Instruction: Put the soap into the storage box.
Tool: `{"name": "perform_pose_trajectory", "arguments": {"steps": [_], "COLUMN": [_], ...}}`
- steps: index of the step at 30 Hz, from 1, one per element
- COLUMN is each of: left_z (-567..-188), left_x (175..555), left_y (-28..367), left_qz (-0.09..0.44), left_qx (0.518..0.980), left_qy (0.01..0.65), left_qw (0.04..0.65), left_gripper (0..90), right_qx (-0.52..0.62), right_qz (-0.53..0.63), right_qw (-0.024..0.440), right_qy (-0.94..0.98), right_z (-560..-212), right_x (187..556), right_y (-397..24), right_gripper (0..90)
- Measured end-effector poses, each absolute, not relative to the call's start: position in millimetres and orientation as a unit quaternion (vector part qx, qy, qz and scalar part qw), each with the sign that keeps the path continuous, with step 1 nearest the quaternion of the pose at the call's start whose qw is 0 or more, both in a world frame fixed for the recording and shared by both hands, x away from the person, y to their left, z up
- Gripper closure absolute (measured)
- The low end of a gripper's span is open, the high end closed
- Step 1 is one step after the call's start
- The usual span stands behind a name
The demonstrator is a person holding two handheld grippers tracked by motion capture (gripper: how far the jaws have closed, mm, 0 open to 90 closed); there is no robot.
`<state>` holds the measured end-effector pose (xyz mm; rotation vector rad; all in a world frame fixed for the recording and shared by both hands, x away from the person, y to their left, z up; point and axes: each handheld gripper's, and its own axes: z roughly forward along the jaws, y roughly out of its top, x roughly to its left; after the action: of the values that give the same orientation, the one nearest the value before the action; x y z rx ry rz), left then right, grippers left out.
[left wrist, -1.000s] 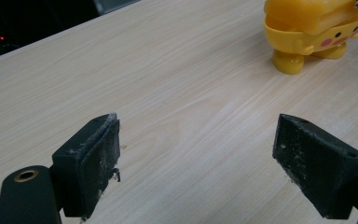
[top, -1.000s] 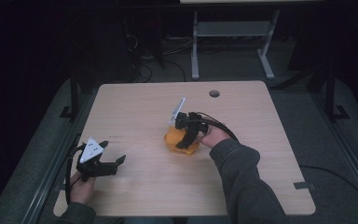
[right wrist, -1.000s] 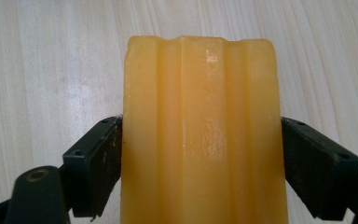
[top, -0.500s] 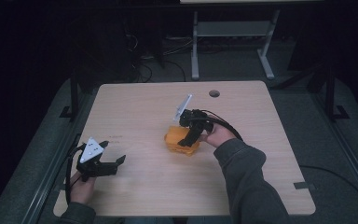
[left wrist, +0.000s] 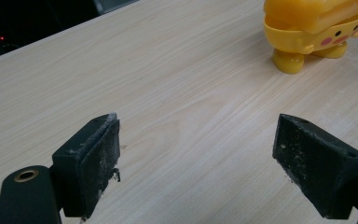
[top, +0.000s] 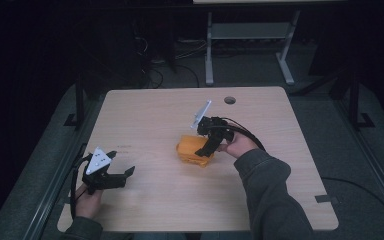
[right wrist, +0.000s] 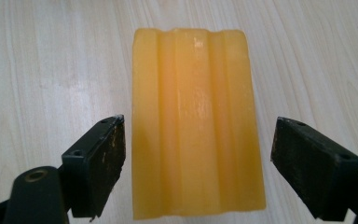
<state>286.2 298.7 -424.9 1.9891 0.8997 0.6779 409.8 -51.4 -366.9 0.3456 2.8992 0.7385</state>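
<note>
A yellow-orange box (top: 189,152) stands near the middle of the wooden table (top: 145,115). In the right gripper view its ridged lid (right wrist: 198,121) lies straight below, between the two jaws, which stand wide apart and do not touch it. My right gripper (top: 203,149) points down over the box's right side, open. In the left gripper view the box (left wrist: 307,28) shows small feet and a painted face at the upper right. My left gripper (top: 122,175) rests open near the table's front left, well apart from the box; nothing is between its pads (left wrist: 95,163).
A round cable hole (top: 229,100) sits near the table's far edge. A metal stand (top: 245,35) and cables lie on the dark floor behind. Cables trail from both grippers over the table's edges.
My right gripper has shifted slightly right and tipped more steeply down over the box. The left gripper and the box have not moved.
</note>
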Motion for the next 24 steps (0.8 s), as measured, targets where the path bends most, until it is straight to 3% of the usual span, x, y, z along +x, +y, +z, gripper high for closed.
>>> {"name": "perform_pose_trajectory", "arguments": {"steps": [24], "left_z": [-425], "left_x": [286], "left_y": [299], "left_qz": [0.271], "left_qx": [0.794], "left_qy": [0.358], "left_qw": [0.41], "left_gripper": [14.1], "right_qx": [0.141], "right_qz": [0.262], "right_qw": [0.075], "right_qy": [0.952], "right_z": [-362], "right_x": [395], "right_y": [-91], "right_gripper": [19.1]}}
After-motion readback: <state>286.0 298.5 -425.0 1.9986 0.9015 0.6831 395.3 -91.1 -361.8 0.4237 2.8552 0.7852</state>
